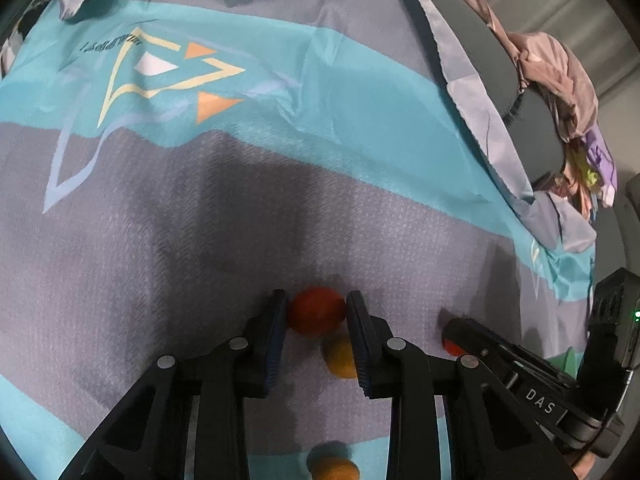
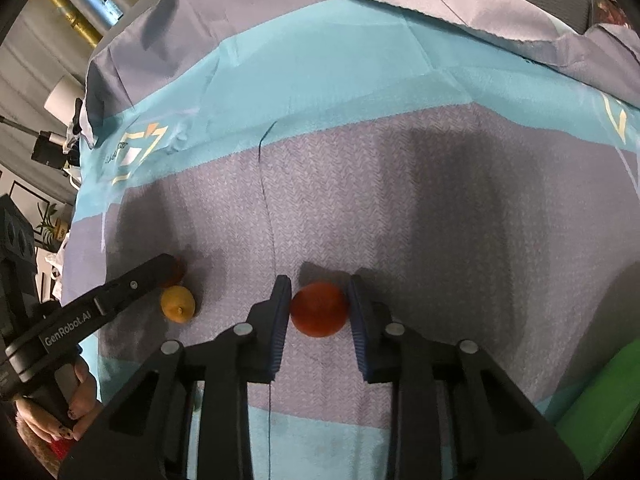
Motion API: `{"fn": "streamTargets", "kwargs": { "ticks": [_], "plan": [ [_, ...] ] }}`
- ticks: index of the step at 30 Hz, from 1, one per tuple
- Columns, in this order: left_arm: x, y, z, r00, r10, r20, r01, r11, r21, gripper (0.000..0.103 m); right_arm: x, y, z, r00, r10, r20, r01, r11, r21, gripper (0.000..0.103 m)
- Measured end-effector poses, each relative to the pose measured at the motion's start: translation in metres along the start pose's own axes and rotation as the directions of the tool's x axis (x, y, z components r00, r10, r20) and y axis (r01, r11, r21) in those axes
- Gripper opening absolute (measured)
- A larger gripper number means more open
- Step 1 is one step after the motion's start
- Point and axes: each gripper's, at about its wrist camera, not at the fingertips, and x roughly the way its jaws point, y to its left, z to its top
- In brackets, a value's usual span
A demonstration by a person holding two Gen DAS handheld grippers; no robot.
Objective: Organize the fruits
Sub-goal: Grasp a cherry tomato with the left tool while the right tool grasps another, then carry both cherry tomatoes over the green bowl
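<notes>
In the left wrist view my left gripper is shut on a red-orange round fruit, pads touching both sides, over the grey and teal cloth. A yellow-orange fruit lies just below it and another at the bottom edge. In the right wrist view my right gripper brackets another red-orange fruit; the left pad touches it, with a thin gap at the right pad. The left gripper shows at the left beside a yellow fruit.
A pile of crumpled clothes lies on the dark surface beyond the cloth's right edge. A green object sits at the lower right of the right wrist view. A room with a lamp and plant lies past the cloth's left edge.
</notes>
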Motion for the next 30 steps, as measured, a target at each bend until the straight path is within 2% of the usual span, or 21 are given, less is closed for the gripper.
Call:
{"fn": "streamTargets", "kwargs": {
  "ticks": [4, 13, 18, 22, 30],
  "plan": [
    [-0.013, -0.001, -0.007, 1.0, -0.005, 0.013, 0.005, 1.0, -0.007, 0.03, -0.008, 0.003, -0.005, 0.998, 0.065, -0.006, -0.065, 0.998, 0.007, 0.029],
    [-0.058, -0.019, -0.038, 0.996, -0.064, 0.069, 0.064, 0.998, 0.006, 0.03, -0.051, 0.005, -0.034, 0.987, 0.161, 0.026, -0.16, 0.987, -0.013, 0.029],
    [-0.073, -0.031, -0.069, 0.992, -0.103, 0.077, 0.102, 0.995, 0.012, 0.03, -0.075, 0.005, -0.057, 0.981, 0.186, 0.055, -0.184, 0.982, -0.047, 0.029],
    [-0.078, -0.049, -0.096, 0.989, -0.128, 0.069, 0.124, 0.991, 0.054, 0.03, -0.09, 0.002, -0.076, 0.977, 0.202, 0.066, -0.197, 0.977, -0.078, 0.029],
    [-0.083, -0.079, -0.121, 0.988, -0.142, 0.066, 0.134, 0.984, 0.121, 0.03, -0.111, -0.008, -0.1, 0.972, 0.212, 0.1, -0.202, 0.974, -0.102, 0.029]
  ]
}}
